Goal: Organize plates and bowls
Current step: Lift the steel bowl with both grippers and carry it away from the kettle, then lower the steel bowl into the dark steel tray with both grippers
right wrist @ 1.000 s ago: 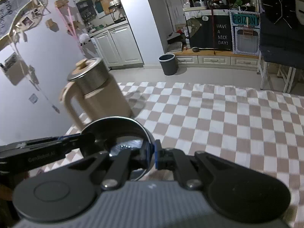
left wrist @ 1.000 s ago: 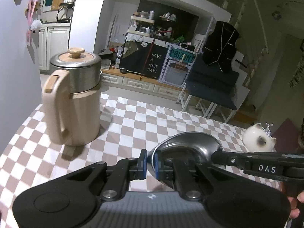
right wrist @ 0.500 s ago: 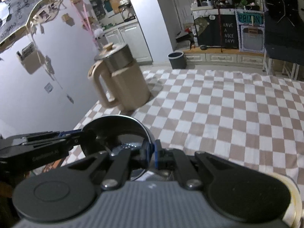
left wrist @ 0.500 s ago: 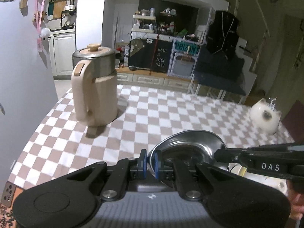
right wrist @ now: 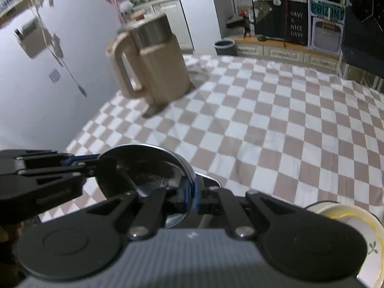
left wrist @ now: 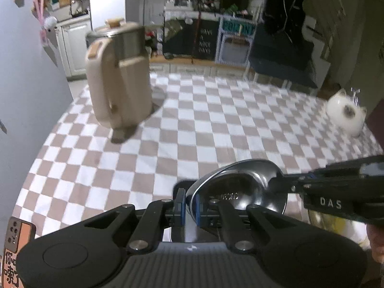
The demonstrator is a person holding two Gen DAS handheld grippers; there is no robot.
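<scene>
Steel bowl (left wrist: 242,182) rim clenched on opposite edges by left hand-held gripper (left wrist: 188,204) and right hand-held gripper (right wrist: 190,195), above checkered tablecloth (left wrist: 216,124).

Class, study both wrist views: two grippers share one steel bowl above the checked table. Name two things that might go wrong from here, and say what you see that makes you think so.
1. The left gripper and right gripper each pinch only the thin rim of the steel bowl; if the hands drift apart, it may slip or twist.
2. A ceramic dish lies close below the right gripper, so lowering the bowl could knock it.
</scene>
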